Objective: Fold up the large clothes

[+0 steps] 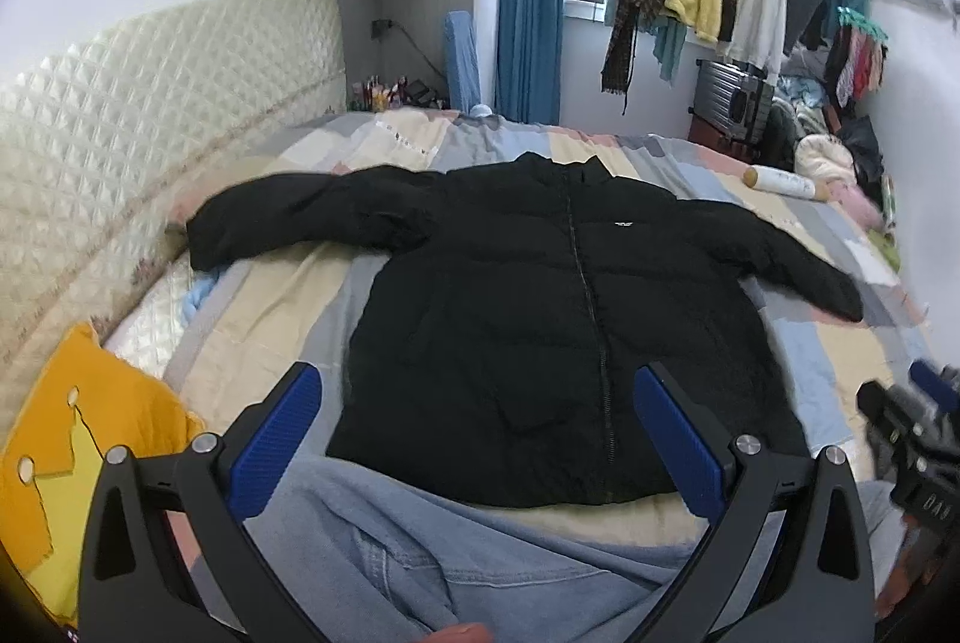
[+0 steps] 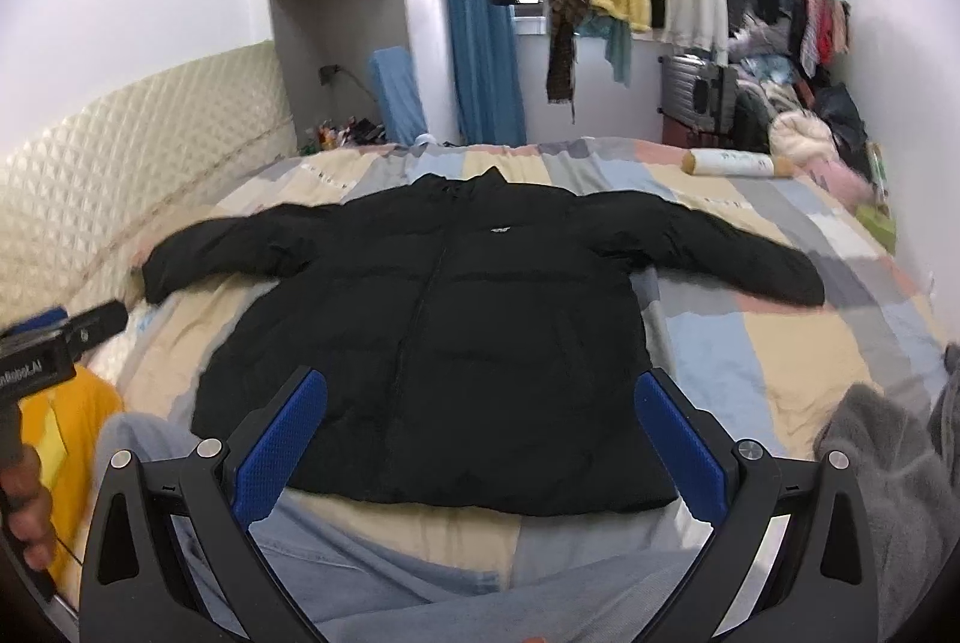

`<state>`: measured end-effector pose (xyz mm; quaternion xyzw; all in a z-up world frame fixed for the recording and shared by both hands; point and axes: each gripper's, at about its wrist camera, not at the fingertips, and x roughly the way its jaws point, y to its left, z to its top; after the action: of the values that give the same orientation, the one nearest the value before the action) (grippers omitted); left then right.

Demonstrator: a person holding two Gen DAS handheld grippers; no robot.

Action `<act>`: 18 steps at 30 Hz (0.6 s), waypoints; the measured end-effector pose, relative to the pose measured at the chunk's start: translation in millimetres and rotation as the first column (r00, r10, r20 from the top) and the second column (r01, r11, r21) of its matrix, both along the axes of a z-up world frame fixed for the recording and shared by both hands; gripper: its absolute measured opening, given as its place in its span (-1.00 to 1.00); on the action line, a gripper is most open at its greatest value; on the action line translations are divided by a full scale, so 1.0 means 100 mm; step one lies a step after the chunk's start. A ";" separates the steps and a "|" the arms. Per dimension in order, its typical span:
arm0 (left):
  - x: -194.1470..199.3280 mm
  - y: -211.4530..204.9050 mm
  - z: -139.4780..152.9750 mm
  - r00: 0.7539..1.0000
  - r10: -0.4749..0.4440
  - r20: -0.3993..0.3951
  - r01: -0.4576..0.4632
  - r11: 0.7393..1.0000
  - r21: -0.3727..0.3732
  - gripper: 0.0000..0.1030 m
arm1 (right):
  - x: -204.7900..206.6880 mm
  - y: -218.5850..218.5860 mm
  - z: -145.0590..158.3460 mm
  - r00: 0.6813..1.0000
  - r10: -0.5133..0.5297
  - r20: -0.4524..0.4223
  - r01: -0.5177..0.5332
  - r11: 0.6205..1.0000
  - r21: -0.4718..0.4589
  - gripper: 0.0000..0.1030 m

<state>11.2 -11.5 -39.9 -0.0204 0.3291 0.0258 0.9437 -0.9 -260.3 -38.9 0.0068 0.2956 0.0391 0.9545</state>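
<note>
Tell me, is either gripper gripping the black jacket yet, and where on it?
Nothing is held. The left gripper and right gripper are both open, above the hem end of the black jacket, which lies flat on the bed, sleeves spread.

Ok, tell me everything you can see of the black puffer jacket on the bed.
The black quilted puffer jacket lies flat and face up on the patchwork bedspread, zipped closed, collar toward the far end of the bed, hem nearest the camera. Both sleeves are spread straight out to the sides. A small white logo sits on its chest. The fabric looks padded and matte. Neither gripper touches it; both hover open above the hem.
</note>
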 end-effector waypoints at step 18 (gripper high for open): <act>0.04 -0.16 -0.14 0.999 -0.032 -0.025 0.032 0.999 -0.015 1.00 | 0.00 -0.12 -0.11 1.000 -0.026 0.006 0.026 0.999 0.046 1.00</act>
<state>15.4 -27.8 -54.2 -0.0218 0.3416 0.0085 0.9396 -0.5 -272.1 -50.1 0.0322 0.2915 0.0336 0.9554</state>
